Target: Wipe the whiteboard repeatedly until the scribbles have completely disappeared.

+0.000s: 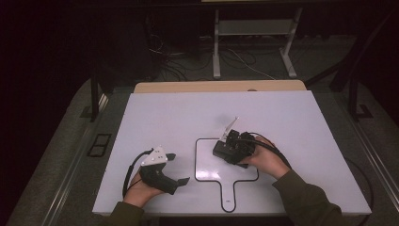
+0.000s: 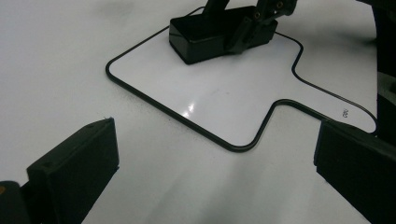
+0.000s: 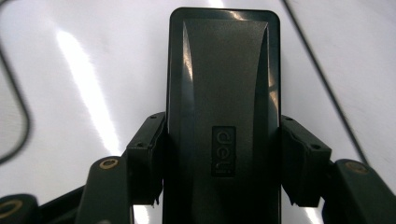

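Right gripper (image 1: pixel 225 147): closed on the black box (image 3: pixel 223 107), one jaw pressed flat against each long side; the person's right hand (image 1: pixel 263 160) carries it at centre right of the high view.
Black box, place: in the right gripper's grasp, over the upper right part of the outlined pad (image 1: pixel 209 165); whether it rests on the pad or hangs just above it cannot be told.
Black box, long axis: runs straight ahead from the right gripper, up the middle of the right gripper view; the lid label (image 3: pixel 223 150) sits between the jaws and most of the box's length lies beyond them.
Left gripper (image 1: pixel 179 168): jaws wide apart, nothing between them; held low at lower left of the high view, pointing toward the pad.
Box seen from the left gripper: at the upper centre of the left gripper view (image 2: pixel 205 35), well apart, with bare white surface (image 2: pixel 154 186) and the pad's black border line (image 2: pixel 159 105) in between.
Nearer hand: the right, which already has the box; the left stands off.
Pad: a rounded square with a short tab (image 1: pixel 228 197) toward the lower edge of the high view; glossy, bare apart from the box.
Obstacles: none on the surface (image 1: pixel 155 117) around the box; by judgement, only the trailing cable (image 1: pixel 273 147) beside the right hand could snag a set-down.
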`<action>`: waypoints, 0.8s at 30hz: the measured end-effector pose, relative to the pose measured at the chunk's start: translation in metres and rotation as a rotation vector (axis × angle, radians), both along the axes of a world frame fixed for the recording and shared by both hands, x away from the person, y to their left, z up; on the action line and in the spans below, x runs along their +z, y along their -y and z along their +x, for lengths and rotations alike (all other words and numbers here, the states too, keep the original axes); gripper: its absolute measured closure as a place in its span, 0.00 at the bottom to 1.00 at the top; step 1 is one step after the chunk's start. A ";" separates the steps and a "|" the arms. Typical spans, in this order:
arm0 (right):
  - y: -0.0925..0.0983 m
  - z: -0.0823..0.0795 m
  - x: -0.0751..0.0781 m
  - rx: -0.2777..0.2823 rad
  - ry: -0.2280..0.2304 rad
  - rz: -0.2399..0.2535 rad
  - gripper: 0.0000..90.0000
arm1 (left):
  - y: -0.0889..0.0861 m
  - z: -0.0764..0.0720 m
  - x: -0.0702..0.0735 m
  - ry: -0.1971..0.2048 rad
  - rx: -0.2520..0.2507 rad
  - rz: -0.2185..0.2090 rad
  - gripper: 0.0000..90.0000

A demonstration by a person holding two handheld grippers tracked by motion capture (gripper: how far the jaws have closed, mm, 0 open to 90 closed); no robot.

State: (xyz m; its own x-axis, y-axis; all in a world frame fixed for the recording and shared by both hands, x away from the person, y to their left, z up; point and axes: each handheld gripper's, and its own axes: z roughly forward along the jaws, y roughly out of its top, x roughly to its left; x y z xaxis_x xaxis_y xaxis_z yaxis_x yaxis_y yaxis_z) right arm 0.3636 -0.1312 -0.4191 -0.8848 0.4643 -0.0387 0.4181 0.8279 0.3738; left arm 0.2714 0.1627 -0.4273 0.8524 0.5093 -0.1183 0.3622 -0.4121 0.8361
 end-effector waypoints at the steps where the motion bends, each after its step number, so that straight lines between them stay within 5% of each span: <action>1: 0.002 0.001 0.000 -0.007 0.004 -0.003 0.43 | 0.000 0.000 0.000 -0.002 0.003 -0.003 0.00; 16: 0.029 0.023 -0.001 -0.110 -0.002 0.013 0.43 | 0.000 0.000 0.000 0.000 0.001 0.000 0.00; 24: 0.030 0.020 -0.001 -0.091 -0.010 0.008 0.43 | 0.000 0.000 0.000 0.001 -0.004 0.004 0.00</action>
State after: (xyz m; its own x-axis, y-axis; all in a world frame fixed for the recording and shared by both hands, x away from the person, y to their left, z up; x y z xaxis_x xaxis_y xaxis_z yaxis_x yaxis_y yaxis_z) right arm 0.3836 -0.1609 -0.4201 -0.8394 0.5429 -0.0261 0.4950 0.7833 0.3760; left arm 0.2715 0.1624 -0.4273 0.8547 0.5063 -0.1149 0.3594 -0.4172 0.8348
